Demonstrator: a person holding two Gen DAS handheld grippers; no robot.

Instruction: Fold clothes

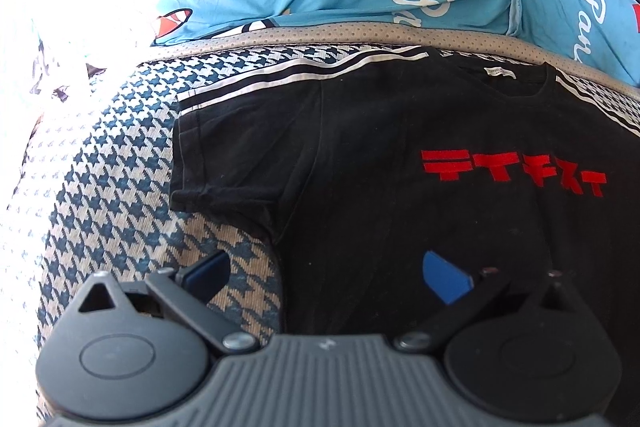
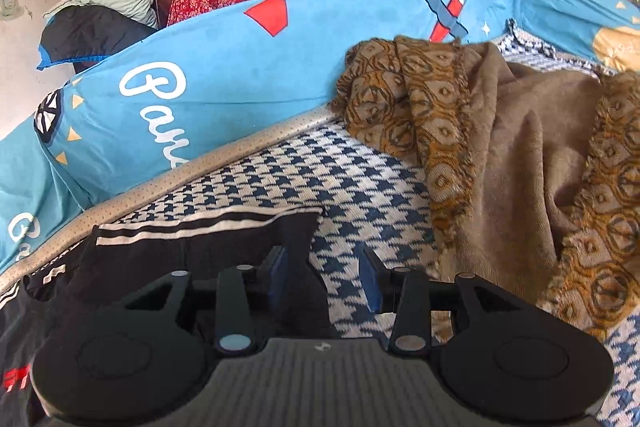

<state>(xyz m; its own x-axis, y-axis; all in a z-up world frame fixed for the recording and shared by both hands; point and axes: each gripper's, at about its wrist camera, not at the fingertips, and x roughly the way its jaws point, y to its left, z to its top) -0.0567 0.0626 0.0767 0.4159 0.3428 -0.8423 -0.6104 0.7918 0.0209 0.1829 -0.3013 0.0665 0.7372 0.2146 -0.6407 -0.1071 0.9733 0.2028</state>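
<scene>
Left hand-held gripper (image 1: 326,273): blue pads, black arms, grey ribbed body; right hand-held gripper (image 2: 326,277) same.

Black T-shirt (image 1: 400,155): red block characters (image 1: 514,173) across chest, Japanese-style, not legible as words. Neck label (image 1: 498,72): too small to read. Blue cover (image 2: 224,75): white script, partly cut off, "Par…" (image 2: 154,83).

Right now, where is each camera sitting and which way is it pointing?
Left wrist: on the left gripper, angled down at the black T-shirt on the houndstooth cover; its open blue pads show.
Right wrist: on the right gripper, facing the shirt's striped sleeve and brown blanket; open pads show.
Shared: shirt, cover, blue cushion.
</scene>
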